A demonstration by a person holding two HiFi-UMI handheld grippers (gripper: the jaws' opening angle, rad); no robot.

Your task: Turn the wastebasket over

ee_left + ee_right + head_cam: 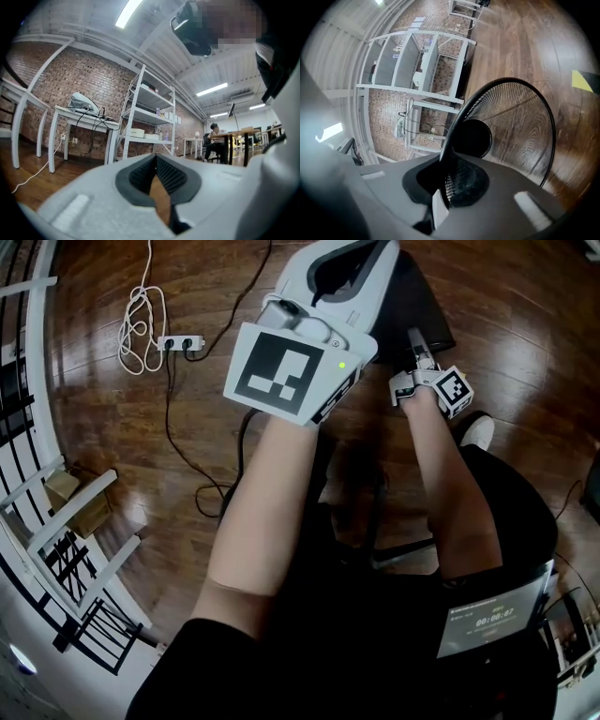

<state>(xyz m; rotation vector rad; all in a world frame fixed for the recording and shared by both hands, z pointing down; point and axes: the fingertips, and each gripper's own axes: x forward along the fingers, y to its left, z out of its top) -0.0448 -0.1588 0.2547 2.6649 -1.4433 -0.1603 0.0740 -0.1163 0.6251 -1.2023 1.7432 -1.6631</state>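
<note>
The right claw [447, 180] is clamped fully closed on the wastebasket [520, 126]. Its dark ribbed pads pinch the round black rim [457, 117] and a strip of the wire mesh just under it. The basket is a black metal one with fine see-through mesh walls, a smooth tube-like rim and a solid dark round bottom [472, 138], which shows through the open mouth in the right gripper view. In the head view it is a dark shape just ahead of the right claw, out in front of the person over the wooden floor [525, 306] and partly hidden behind the left claw [352, 263]. Whether it touches the floor cannot be told. The left claw stands narrowly apart, with a wedge of floor showing between its 2 black ridged pads and nothing in the gap. Its body is smooth pale grey plastic. A cube with black-and-white square markers [454, 390] sits on the right claw. The floor is glossy brown planks. On it, to the left, lie a white power strip [180, 341] and a bundled white cord [141, 324]. The left gripper view looks across to a brick wall [70, 79], a white metal shelving unit [150, 117] and a white desk [84, 117] trailing black cables.
</note>
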